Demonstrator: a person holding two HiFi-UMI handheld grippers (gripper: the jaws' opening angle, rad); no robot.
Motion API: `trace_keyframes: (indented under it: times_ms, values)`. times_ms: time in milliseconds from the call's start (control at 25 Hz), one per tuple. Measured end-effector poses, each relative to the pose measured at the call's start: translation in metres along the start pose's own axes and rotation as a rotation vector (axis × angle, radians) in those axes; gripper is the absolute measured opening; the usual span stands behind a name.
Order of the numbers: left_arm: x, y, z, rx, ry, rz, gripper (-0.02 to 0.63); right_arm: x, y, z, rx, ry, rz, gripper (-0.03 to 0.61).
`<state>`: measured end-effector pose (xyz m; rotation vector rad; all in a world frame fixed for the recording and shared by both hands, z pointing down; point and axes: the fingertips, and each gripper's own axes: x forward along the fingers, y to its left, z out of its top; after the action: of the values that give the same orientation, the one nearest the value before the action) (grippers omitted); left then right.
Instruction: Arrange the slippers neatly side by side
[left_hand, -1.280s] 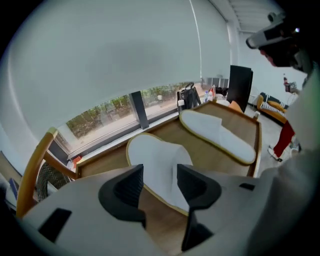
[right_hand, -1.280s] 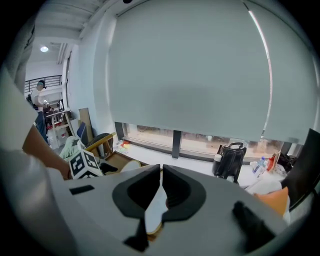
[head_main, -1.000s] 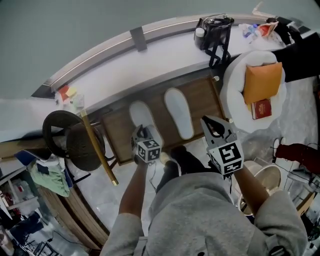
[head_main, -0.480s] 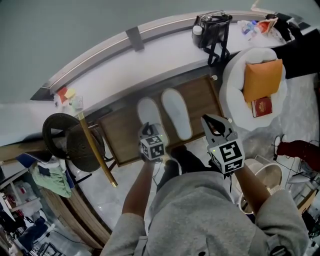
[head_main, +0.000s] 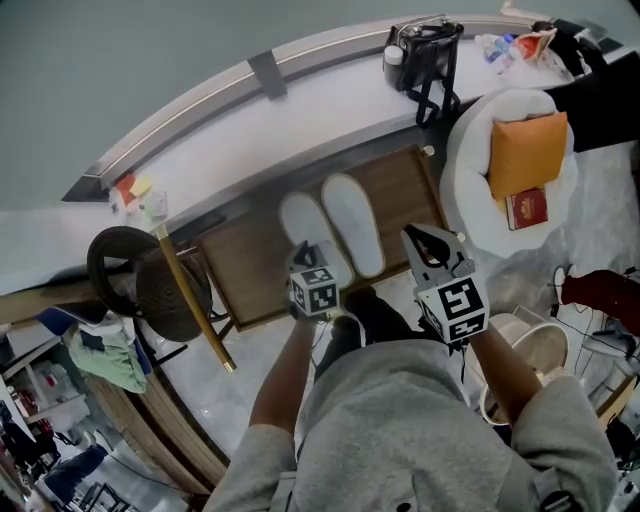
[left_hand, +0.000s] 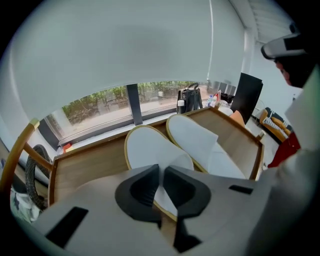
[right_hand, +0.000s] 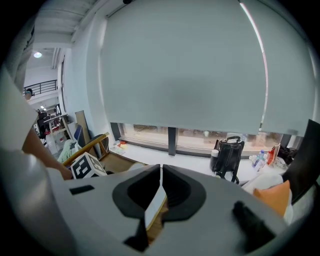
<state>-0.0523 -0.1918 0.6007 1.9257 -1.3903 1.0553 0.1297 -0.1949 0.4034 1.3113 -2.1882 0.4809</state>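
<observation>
Two white slippers with yellow-edged soles lie on a low wooden tray table (head_main: 235, 268). The left slipper (head_main: 303, 225) lies close beside the right slipper (head_main: 352, 222), toes pointing toward the window. My left gripper (head_main: 310, 258) is shut on the left slipper's heel edge; in the left gripper view that slipper (left_hand: 150, 150) runs in between the closed jaws (left_hand: 161, 186), with the other slipper (left_hand: 200, 142) to its right. My right gripper (head_main: 416, 238) hovers to the right of the pair, shut and holding nothing. Through its closed jaws (right_hand: 160, 192) only a thin strip of slipper edge shows.
A white round seat (head_main: 470, 170) with an orange cushion (head_main: 527, 150) and a red book (head_main: 527, 210) stands right of the tray. A black bag (head_main: 425, 60) sits on the window ledge. A dark round stool (head_main: 150, 285) and a wooden pole (head_main: 190, 300) stand at left.
My left gripper has slid the left slipper rightward until it lies next to the right slipper. The right gripper has hardly moved.
</observation>
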Motion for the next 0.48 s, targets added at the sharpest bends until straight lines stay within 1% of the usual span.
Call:
trace_keyframes:
  times_ms: [80,120,200,280,360,480]
  values:
    - [0.000,-0.005,-0.002,0.035,0.005,-0.024,0.035,0.000,0.000,0.001,0.000,-0.005,0.000,0.032]
    - [0.000,-0.008,-0.002,0.045,0.002,-0.043,0.060,0.000,0.001,0.001,0.000,-0.008,0.000,0.032]
    - [-0.002,-0.013,-0.001,0.053,-0.012,-0.088,0.188,-0.002,0.001,0.000,0.001,-0.014,-0.001,0.032]
    - [-0.006,-0.017,0.001,0.054,-0.032,-0.127,0.236,-0.005,0.001,-0.001,0.006,-0.017,-0.005,0.032]
    - [-0.010,-0.016,0.004,0.063,-0.052,-0.147,0.262,-0.007,0.000,-0.001,0.009,-0.022,-0.014,0.032]
    - [-0.023,-0.007,0.014,0.071,-0.099,-0.139,0.270,-0.011,-0.002,0.003,0.009,-0.043,-0.031,0.032]
